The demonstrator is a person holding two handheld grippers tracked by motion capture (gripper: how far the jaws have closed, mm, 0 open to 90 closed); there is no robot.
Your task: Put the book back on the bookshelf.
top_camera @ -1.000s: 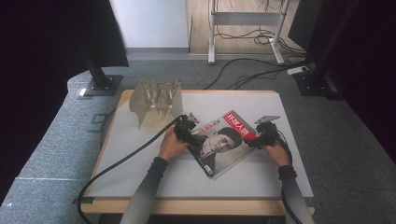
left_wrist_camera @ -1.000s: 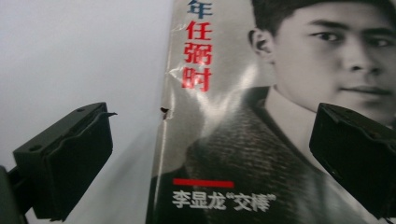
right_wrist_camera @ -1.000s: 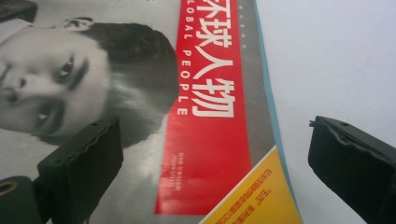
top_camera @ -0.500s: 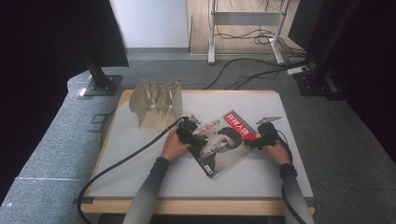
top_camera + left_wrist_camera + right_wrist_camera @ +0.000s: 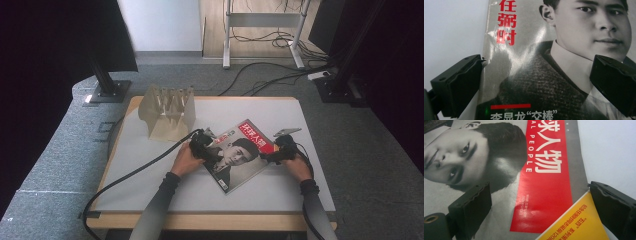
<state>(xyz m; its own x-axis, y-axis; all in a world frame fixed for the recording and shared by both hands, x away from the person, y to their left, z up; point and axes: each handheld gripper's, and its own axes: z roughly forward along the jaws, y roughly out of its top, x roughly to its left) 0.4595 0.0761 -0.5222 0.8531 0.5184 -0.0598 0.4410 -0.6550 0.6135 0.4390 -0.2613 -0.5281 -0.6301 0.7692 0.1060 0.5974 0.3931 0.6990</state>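
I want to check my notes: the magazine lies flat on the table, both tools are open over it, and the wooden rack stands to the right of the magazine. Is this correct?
One detail is wrong. In the high view the wooden rack stands to the left of the magazine, farther back on the table. The rest holds: the magazine lies flat, and the left tool and right tool are open over it.

1. The left black two-jaw gripper [image 5: 212,150] was held low in the person's left hand [image 5: 186,161]. Its jaws stood wide apart.
2. The right black two-jaw gripper [image 5: 272,156] was held low in the right hand [image 5: 298,166]. Its jaws were wide apart too.
3. Both forearms in dark sleeves reached forward, and the grippers pointed toward each other.
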